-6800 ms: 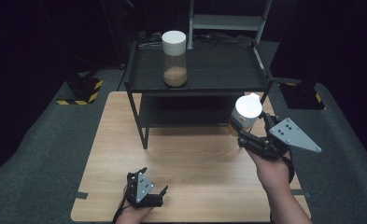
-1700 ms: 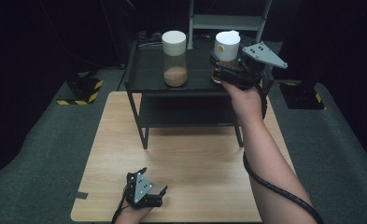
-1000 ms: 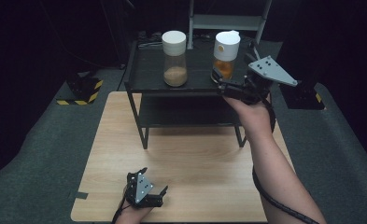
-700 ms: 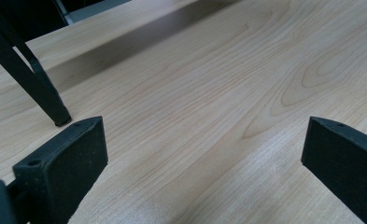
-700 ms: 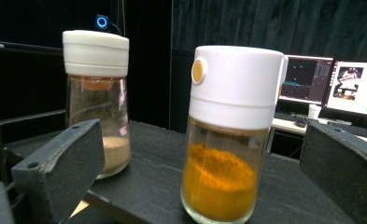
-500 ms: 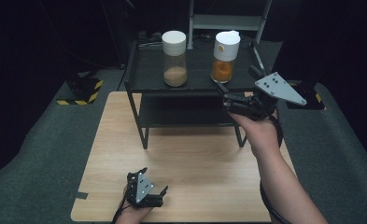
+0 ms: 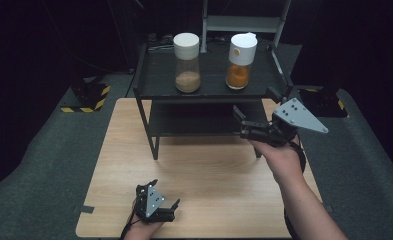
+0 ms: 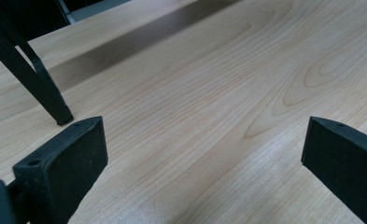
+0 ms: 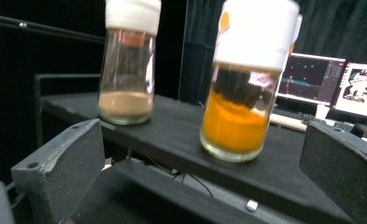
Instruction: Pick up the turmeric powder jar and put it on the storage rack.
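Where the pale wooden tabletop [image 7: 209, 175] meets its near edge, the left gripper [image 7: 160, 206] rests low in the person's hand, its black jaws spread wide with nothing but bare wood grain between them; in the left gripper view one thin black leg of the shelf [image 8: 41, 84] stands just beyond its jaw tips. Farther in and to the right, the right gripper [image 7: 254, 117], topped by a grey three-cornered plate, is held above the table in front of the black two-tier metal shelf [image 7: 154, 85], jaws likewise parted and empty, aimed toward the shelf's top deck.

On that deck stand two jars, both upright with their long axes vertical, near each other but apart. The clear glass jar with a white flip-top cap and orange powder [image 7: 240, 62] sits on the right half of the deck; its cap carries a small orange dot, and the powder fills roughly the lower part of the glass. To its left is the clear glass jar with a plain white lid and a low layer of tan powder [image 7: 187, 62].

Grey carpet [image 7: 44, 165] surrounds the table, with a black-and-yellow striped base [image 7: 86, 97] on it at the left. Lit computer monitors [image 9: 330, 86] glow in the dark room behind the shelf.
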Tool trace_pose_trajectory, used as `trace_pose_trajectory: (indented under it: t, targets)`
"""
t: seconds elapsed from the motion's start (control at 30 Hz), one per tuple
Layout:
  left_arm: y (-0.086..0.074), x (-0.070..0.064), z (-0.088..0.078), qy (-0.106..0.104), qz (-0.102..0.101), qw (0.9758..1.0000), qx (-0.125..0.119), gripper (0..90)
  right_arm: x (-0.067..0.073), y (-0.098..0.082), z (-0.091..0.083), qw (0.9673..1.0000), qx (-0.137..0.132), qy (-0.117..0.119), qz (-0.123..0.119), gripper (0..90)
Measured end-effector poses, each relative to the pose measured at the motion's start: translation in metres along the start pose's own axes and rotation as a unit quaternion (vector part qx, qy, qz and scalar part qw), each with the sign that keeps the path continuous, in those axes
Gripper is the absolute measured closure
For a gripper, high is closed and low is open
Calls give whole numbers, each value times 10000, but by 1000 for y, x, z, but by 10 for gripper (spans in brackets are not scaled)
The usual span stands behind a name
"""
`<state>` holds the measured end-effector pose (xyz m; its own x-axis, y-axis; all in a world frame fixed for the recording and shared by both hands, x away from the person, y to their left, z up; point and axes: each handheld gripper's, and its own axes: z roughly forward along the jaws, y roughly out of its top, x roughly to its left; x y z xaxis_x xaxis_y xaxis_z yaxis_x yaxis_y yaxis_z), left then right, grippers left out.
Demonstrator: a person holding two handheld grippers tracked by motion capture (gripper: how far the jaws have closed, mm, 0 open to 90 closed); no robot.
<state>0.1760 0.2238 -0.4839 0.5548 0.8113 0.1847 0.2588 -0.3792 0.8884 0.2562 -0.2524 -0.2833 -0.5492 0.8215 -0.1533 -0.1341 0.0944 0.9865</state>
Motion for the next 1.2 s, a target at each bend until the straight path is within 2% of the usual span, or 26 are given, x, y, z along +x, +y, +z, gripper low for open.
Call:
trace_pose_trajectory:
  t: [0.2, 0.37, 0.6, 1.2]
  targets:
    - [-1, 2, 0, 1, -96, 10000, -13, 7, 1, -19, -7, 10000, 72, 55, -14, 0]
    - [-2, -1, -2, 18, 28, 10000, -37, 7, 4, -36, -15, 9998, 152, 63, -125, 0]
    - [-3, 2, -2, -34, -15, 10000, -72, 7, 10, -55, -27, 9993, 272, 90, -232, 0]
    - [-4, 3, -2, -64, -31, 9999, -100, 7, 21, -111, -56, 9961, 791, 92, -368, 0]
